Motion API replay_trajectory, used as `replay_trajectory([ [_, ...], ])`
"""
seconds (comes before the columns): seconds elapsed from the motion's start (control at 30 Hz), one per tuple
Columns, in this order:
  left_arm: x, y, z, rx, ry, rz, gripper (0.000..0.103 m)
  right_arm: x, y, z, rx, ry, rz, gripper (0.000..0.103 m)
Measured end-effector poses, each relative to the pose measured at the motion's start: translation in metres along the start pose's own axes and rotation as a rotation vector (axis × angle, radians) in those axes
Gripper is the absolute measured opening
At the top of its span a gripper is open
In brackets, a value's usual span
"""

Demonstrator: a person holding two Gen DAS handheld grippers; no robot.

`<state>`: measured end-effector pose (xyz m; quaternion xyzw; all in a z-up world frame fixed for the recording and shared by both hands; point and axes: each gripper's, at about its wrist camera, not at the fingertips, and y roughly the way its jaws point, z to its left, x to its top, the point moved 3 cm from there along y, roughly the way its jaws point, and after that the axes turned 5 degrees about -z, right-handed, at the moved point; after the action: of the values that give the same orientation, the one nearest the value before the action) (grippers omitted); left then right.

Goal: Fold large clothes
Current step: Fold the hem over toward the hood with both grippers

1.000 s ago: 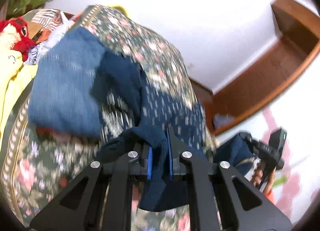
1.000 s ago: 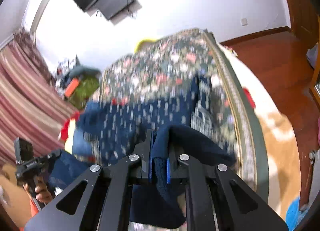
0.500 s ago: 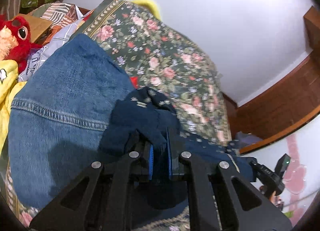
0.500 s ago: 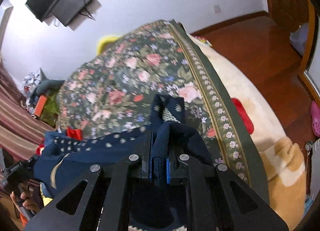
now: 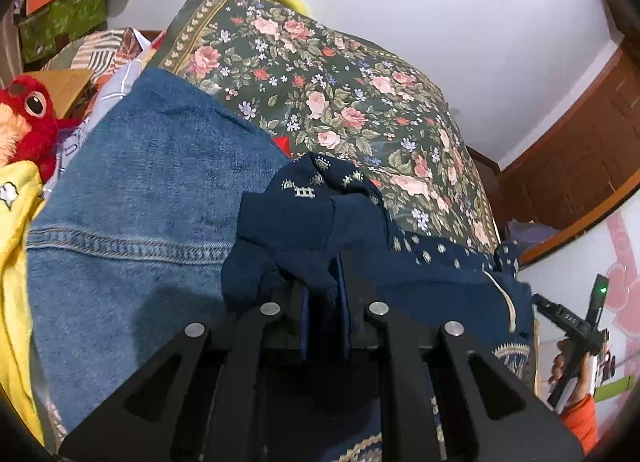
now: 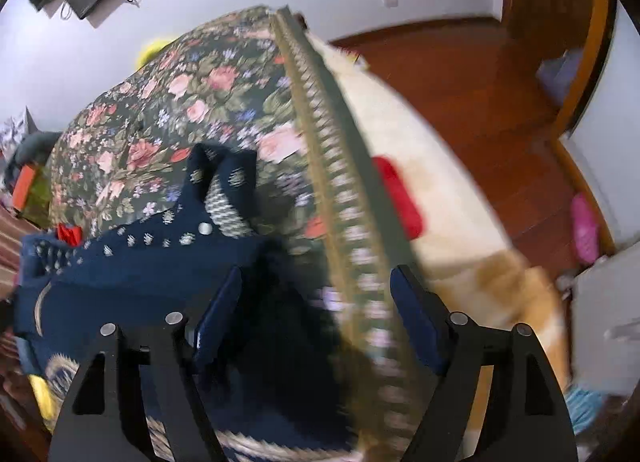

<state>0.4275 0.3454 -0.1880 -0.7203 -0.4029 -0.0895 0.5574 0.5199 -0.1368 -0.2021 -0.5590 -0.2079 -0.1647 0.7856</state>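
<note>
Two claws: left claw (image 5: 325, 302) pinches the limp navy garment (image 5: 340, 218); right claw (image 6: 316, 314) just sprang open, cloth loose between. Grab the twelve-o'clock hem.

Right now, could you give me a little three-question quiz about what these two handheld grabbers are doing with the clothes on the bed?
1. True or false: the left gripper is clamped on the navy patterned garment.
2. Which gripper stands wide open? A) left B) right C) both
3. Fill in: beside the navy garment, on the floral bedspread, lies a folded blue ____ garment.

Key
1. True: navy cloth sits pinched between its pads.
2. B: the right gripper has just been opening, and its pads press on nothing, though dark cloth lies below them.
3. Denim.
</note>
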Motion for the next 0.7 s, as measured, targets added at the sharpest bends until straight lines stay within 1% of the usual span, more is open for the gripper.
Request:
replay_trajectory([
  [0.07, -0.006, -0.014, -0.007, 0.011, 0.032, -0.013, 0.017, -0.006, -0.019, -0.003, 0.041, 0.001, -0.013, 0.075],
  [0.13, -0.012, -0.027, -0.016, 0.029, 0.084, -0.025, 0.019, -0.013, -0.034, 0.001, 0.059, -0.029, -0.026, 0.075],
  [0.17, -0.015, -0.033, -0.020, 0.047, 0.113, -0.031, 0.024, -0.017, -0.041, 0.006, 0.066, -0.051, -0.033, 0.075],
  [0.2, -0.018, -0.039, -0.025, 0.070, 0.141, -0.036, 0.030, -0.022, -0.048, 0.012, 0.074, -0.072, -0.041, 0.075],
  [0.23, -0.021, -0.048, -0.029, 0.122, 0.181, -0.060, 0.049, -0.026, -0.052, 0.018, 0.082, -0.088, -0.046, 0.075],
  [0.27, -0.022, -0.056, -0.033, 0.159, 0.212, -0.101, 0.065, -0.030, -0.057, 0.026, 0.096, -0.111, -0.053, 0.075],
  [0.3, -0.024, -0.067, -0.036, 0.189, 0.241, -0.153, 0.069, -0.034, -0.061, 0.035, 0.110, -0.135, -0.059, 0.075],
  [0.33, -0.026, -0.075, -0.038, 0.204, 0.259, -0.186, 0.072, -0.039, -0.063, 0.042, 0.122, -0.153, -0.064, 0.075],
  [0.37, -0.028, -0.081, -0.040, 0.205, 0.272, -0.200, 0.074, -0.042, -0.063, 0.050, 0.133, -0.170, -0.068, 0.075],
  [0.4, -0.030, -0.085, -0.042, 0.189, 0.274, -0.195, 0.074, -0.048, -0.066, 0.061, 0.147, -0.198, -0.072, 0.075],
  [0.47, -0.037, -0.089, -0.045, 0.140, 0.264, -0.170, 0.074, -0.055, -0.062, 0.079, 0.157, -0.242, -0.066, 0.075],
  [0.57, -0.051, -0.082, -0.052, 0.097, 0.275, -0.129, 0.074, -0.067, -0.055, 0.108, 0.174, -0.318, -0.047, 0.075],
  [0.63, -0.062, -0.073, -0.060, 0.105, 0.309, -0.111, 0.074, -0.075, -0.047, 0.126, 0.196, -0.352, -0.024, 0.075],
  [0.7, -0.075, -0.061, -0.072, 0.159, 0.398, -0.116, 0.074, -0.081, -0.037, 0.139, 0.199, -0.374, -0.002, 0.075],
])
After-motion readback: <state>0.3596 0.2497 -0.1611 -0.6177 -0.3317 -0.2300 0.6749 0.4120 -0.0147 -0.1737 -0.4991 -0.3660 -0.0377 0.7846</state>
